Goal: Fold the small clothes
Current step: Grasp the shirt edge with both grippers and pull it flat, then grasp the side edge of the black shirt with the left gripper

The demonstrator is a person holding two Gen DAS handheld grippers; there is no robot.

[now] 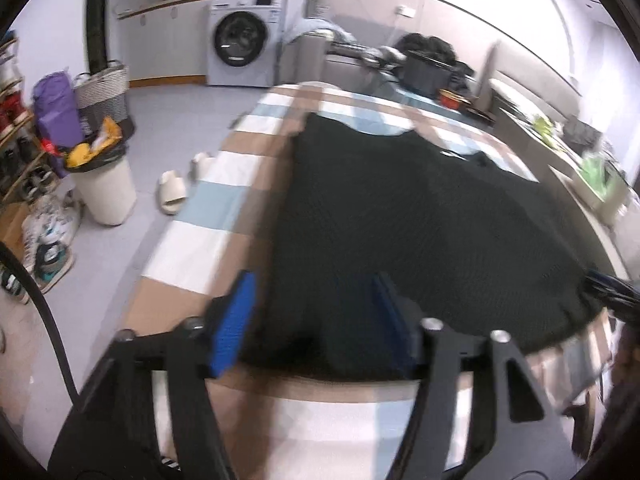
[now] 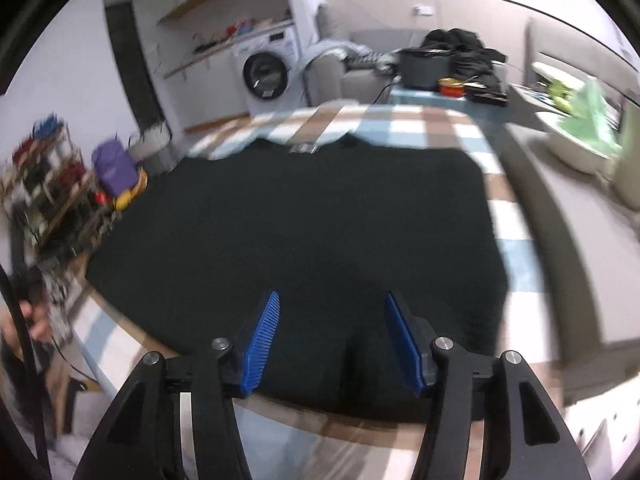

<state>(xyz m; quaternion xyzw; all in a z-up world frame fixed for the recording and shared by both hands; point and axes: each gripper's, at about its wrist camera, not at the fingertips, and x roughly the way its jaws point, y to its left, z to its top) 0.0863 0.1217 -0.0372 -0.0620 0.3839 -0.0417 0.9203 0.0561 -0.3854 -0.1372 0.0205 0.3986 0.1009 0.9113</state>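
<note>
A black garment (image 1: 420, 232) lies spread flat on a table covered with a checked cloth (image 1: 224, 208). It also fills the middle of the right wrist view (image 2: 304, 224), on the same checked cloth (image 2: 516, 232). My left gripper (image 1: 316, 292) is open, its blue pads apart over the garment's near hem. My right gripper (image 2: 332, 304) is open too, its blue pads apart just above the near hem. Neither holds anything. Both views are motion-blurred.
A white bin (image 1: 104, 184) with a black bag, a striped basket (image 1: 102, 92), slippers (image 1: 172, 192) and a shoe rack stand on the floor to the left. A washing machine (image 1: 244, 44) is at the back. A black pot (image 2: 426, 66) and dark clothes sit beyond the table.
</note>
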